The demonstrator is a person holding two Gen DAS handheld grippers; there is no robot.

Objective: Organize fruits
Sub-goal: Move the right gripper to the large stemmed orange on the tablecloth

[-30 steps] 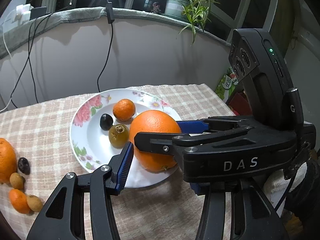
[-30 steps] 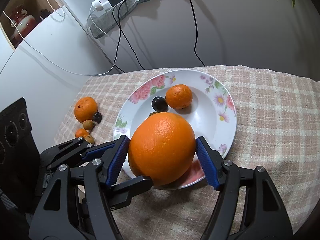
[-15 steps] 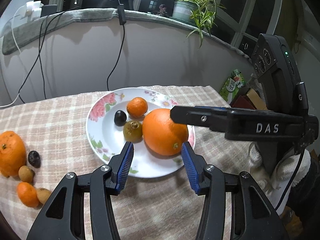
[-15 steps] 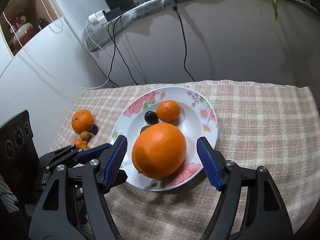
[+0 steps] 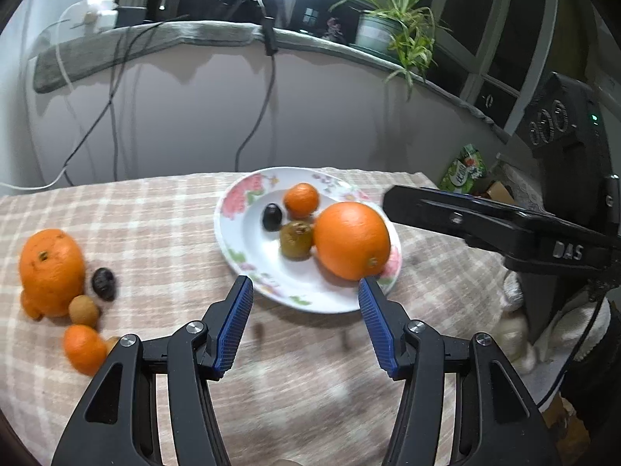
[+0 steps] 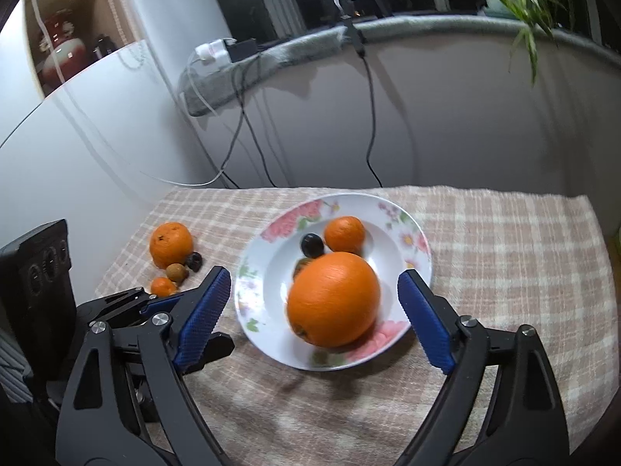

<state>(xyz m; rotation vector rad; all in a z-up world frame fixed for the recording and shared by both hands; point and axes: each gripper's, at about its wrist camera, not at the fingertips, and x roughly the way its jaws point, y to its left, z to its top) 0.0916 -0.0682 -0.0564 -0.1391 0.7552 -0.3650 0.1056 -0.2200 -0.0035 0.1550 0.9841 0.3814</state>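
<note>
A big orange [image 6: 333, 298] [image 5: 351, 239] lies on the near side of the flowered plate [image 6: 421, 250] [image 5: 233, 248], beside a small mandarin [image 6: 344, 233], a dark plum [image 6: 312, 244] and a brownish-green fruit [image 5: 296, 239]. My right gripper [image 6: 312, 310] hangs above and in front of the orange, its jaws opening wide, pads clear of the fruit. My left gripper [image 5: 306, 324] is over the cloth before the plate, jaws opening with nothing between them. Left of the plate lie a second orange [image 5: 50, 268], a dark plum [image 5: 104, 282], a small brown fruit [image 5: 83, 310] and a mandarin [image 5: 83, 347].
A checked cloth [image 6: 504, 256] covers the table, which ends at the right edge [image 6: 597, 233]. A curved wall with hanging cables [image 6: 368, 116] stands behind. A potted plant [image 5: 392, 35] sits on the ledge. Snack packets [image 5: 464, 169] lie beyond the table's right end.
My right gripper let go of the big orange, opened wide and rose away, leaving it on the plate. My left gripper drew back from the plate and opened further.
</note>
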